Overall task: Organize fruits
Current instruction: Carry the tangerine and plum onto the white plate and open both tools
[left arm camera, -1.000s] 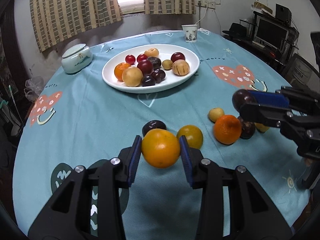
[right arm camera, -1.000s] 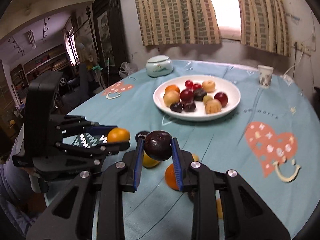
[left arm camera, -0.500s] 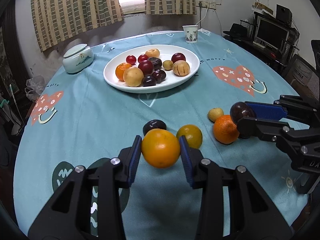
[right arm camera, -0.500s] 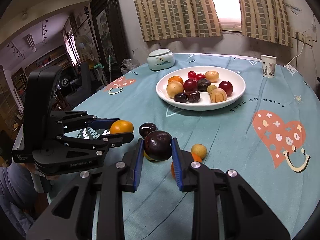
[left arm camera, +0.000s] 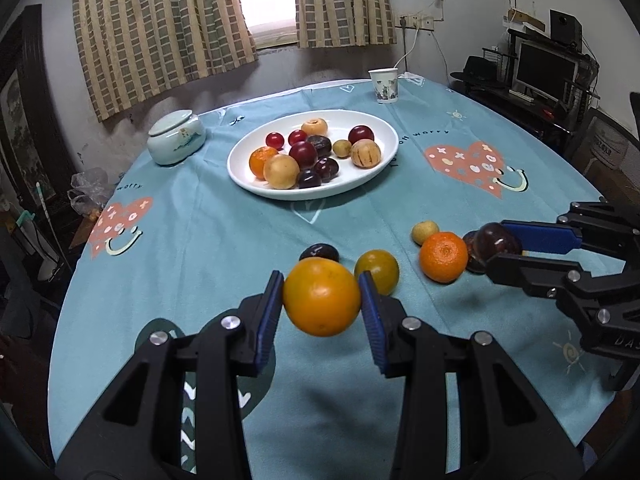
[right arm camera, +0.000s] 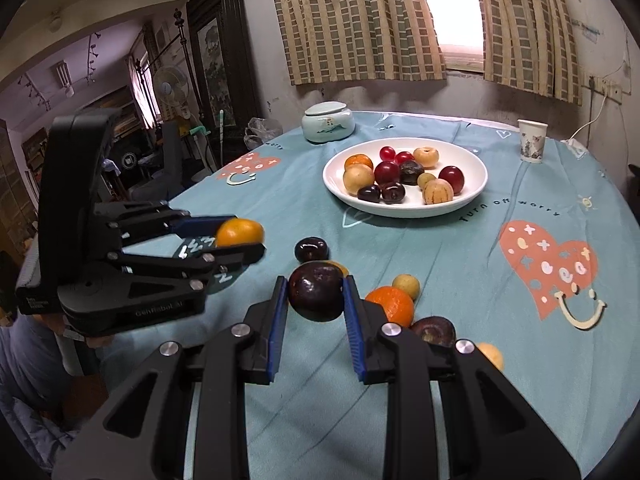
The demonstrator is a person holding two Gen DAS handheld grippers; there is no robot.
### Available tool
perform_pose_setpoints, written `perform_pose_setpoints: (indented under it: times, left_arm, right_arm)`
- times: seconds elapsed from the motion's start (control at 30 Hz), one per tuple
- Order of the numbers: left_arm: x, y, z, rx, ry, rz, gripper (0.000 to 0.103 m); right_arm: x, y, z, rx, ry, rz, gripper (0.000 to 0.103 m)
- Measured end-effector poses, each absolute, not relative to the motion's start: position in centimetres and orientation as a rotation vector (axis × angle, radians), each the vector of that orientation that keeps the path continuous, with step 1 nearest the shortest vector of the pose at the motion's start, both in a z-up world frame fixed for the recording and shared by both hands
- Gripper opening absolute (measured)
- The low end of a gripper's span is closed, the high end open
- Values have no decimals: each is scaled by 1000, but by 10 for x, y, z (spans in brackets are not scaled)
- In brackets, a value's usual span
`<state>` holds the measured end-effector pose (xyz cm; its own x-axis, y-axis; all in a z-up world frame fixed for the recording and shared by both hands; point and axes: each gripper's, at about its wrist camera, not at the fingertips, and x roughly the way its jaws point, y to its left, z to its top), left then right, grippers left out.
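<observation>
Left wrist view: left gripper clamps an orange between its blue pads, held clear above the teal tablecloth. Just beyond it on the cloth: a dark plum and a yellow-green fruit. To the right, a tangerine with a small yellow fruit just behind it. Right gripper enters from the right edge, closed on a dark purple plum. Far centre: white plate loaded with mixed fruit. Lidded ceramic jar far left, paper cup far right.

Right wrist view: right gripper pinches the purple plum above the cloth. Left gripper at the left, gripping the orange. Loose plum sits beyond; tangerine and another dark fruit near right. Plate farther back.
</observation>
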<state>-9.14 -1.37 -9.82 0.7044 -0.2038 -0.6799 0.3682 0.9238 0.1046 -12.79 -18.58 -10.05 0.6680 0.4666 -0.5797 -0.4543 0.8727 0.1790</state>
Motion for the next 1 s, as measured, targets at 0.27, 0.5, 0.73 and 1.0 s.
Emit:
perform_pose_setpoints:
  times: [0.27, 0.5, 0.73, 1.0]
  left_arm:
    - [-100, 20, -108, 200, 754, -304, 39]
    - [-98, 25, -120, 169, 788, -328, 39]
    - [-101, 15, -123, 182, 795, -351, 39]
    - [-104, 6, -126, 201, 810, -352, 39]
  right_arm:
    - [-152, -224, -118, -21, 706, 408, 28]
    - [-172, -266, -136, 12, 759, 312, 28]
    - [-177, -269, -147, 26, 777, 320, 28]
    - [-174, -253, -150, 14, 789, 361, 28]
